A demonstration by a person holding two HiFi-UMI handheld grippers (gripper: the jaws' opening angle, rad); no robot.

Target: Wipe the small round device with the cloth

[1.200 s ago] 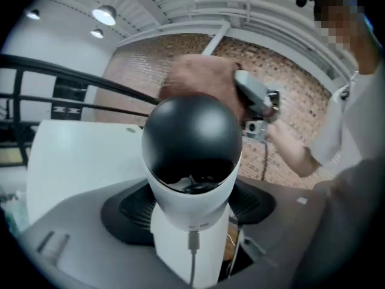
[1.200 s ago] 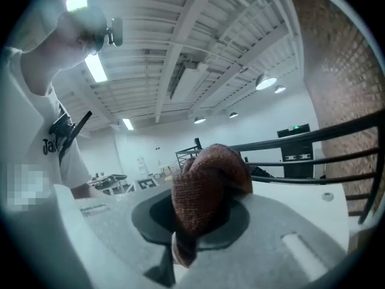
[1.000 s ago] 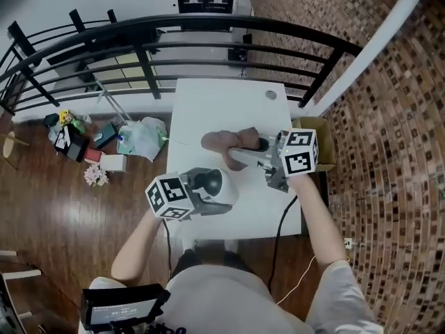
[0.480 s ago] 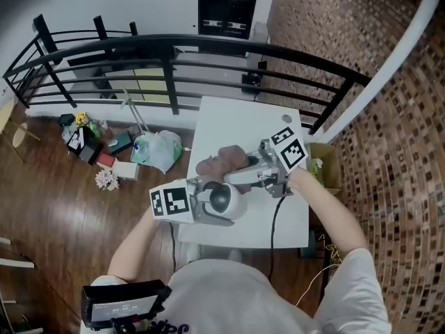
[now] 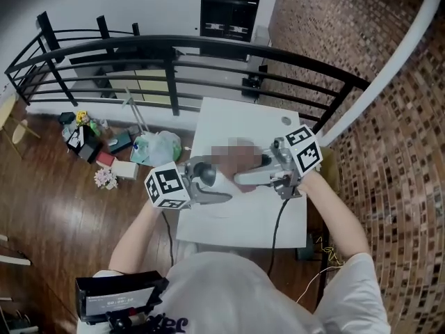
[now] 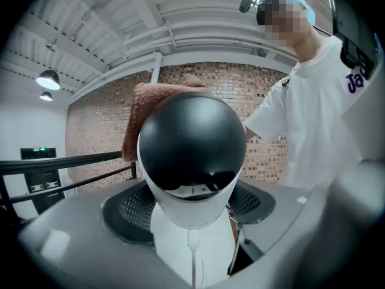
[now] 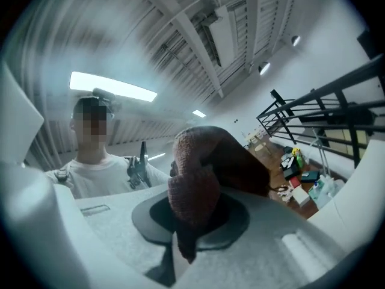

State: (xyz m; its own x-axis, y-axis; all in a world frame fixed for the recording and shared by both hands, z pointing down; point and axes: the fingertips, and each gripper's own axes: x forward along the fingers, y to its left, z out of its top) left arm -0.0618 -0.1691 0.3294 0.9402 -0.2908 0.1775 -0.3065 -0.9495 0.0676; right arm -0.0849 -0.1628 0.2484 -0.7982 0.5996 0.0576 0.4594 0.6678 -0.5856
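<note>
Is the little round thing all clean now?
Not yet, I think. Done: both things are grabbed. The left gripper holds the small round black-and-white device; the right gripper holds the brown knitted cloth. In hand: the cloth sits right behind the device's top. Left: probably most of the wiping.

Head view steeply down over table (image 5: 236, 221), both gripper views close-up, sharing the cloth (image 7: 195, 179)

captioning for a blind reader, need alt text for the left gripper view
A small round device, glossy black dome on a white body, fills the centre, clamped between the jaws of the left hand-held gripper. A brown cloth shows behind its top; a person in a white t-shirt is at right before a brick wall.
</note>
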